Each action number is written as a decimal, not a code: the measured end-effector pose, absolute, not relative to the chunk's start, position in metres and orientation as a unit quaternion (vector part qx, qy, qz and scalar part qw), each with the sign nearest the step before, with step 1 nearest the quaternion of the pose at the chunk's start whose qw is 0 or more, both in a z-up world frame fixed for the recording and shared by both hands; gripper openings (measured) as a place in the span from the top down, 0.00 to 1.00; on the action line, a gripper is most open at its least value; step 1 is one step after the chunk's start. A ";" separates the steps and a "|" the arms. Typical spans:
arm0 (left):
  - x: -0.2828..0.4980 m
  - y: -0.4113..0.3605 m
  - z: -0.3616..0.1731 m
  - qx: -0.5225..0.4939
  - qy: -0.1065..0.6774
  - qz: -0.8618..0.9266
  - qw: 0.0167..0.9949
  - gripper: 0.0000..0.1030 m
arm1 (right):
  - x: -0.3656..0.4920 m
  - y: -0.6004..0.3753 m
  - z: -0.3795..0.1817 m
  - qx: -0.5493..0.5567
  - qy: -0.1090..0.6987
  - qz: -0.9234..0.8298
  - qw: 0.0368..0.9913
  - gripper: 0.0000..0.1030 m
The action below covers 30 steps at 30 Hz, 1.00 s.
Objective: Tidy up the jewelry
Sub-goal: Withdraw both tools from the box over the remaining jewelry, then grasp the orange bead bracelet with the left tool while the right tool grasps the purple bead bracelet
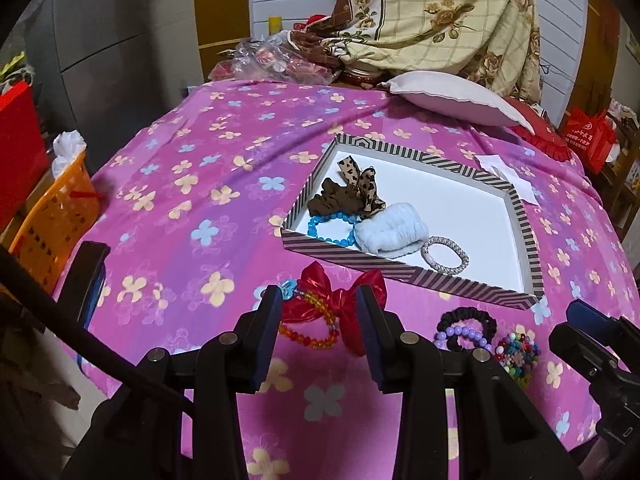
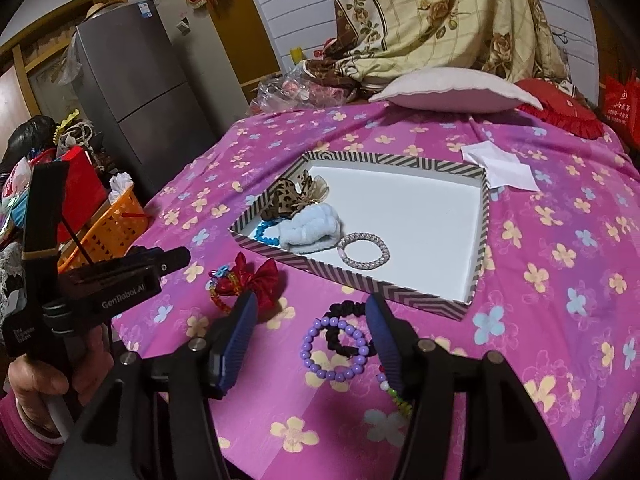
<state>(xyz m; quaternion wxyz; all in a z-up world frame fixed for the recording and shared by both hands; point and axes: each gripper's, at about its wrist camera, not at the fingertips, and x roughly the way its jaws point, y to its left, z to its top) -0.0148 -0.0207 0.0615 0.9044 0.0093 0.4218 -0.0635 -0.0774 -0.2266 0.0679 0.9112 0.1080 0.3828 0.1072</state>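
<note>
A striped tray (image 1: 400,274) (image 2: 352,278) on the pink floral cloth holds a leopard bow (image 1: 362,188), a brown clip, a blue bead bracelet (image 1: 320,226), a white fluffy scrunchie (image 1: 390,232) (image 2: 312,226) and a silver bracelet (image 1: 444,258) (image 2: 362,250). My left gripper (image 1: 318,300) is open, its fingers on either side of a red bow (image 1: 340,300) (image 2: 256,278) with an orange bead bracelet (image 1: 312,336). My right gripper (image 2: 310,312) is open over a purple bead bracelet (image 2: 334,350) and black scrunchie (image 2: 344,312). A multicoloured bead piece (image 1: 516,354) lies to the right.
A white pillow (image 1: 452,96) and red cushion lie at the table's far side with a draped floral quilt behind. White paper (image 2: 498,168) lies beyond the tray. An orange basket (image 1: 56,220) stands left of the table, by a grey fridge (image 2: 140,92).
</note>
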 end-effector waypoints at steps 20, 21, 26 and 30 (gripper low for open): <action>-0.042 -0.024 0.069 0.018 0.406 -0.058 0.912 0.44 | -0.095 -0.218 0.081 0.090 0.373 0.112 0.917 0.40; -0.042 -0.025 0.068 0.017 0.407 -0.059 0.911 0.44 | -0.095 -0.218 0.080 0.089 0.373 0.112 0.917 0.40; -0.044 -0.027 0.067 0.020 0.408 -0.059 0.911 0.44 | -0.095 -0.217 0.079 0.088 0.376 0.113 0.916 0.39; -0.044 -0.027 0.066 0.020 0.409 -0.059 0.910 0.44 | -0.094 -0.217 0.077 0.087 0.378 0.113 0.915 0.39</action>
